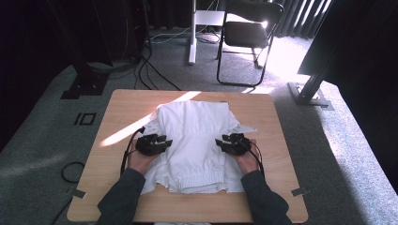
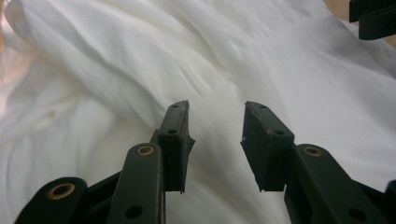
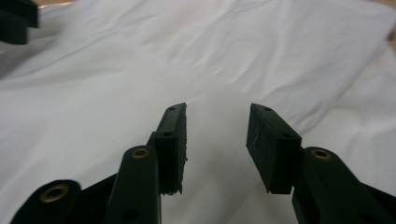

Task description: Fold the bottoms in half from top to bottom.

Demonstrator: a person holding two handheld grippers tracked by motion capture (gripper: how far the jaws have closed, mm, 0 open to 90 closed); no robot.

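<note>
Soft, rumpled white garment (image 1: pixel 197 140) on wooden table (image 1: pixel 277 122)

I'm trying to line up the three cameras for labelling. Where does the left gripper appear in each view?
High view: the left gripper sits left of centre, at the left edge of the white garment.
Left gripper view: its own black fingers rise from the bottom, apart, over the cloth.
Right gripper view: a dark piece at the top left corner, apparently the left gripper.
Shared landmark: the white garment.
</note>
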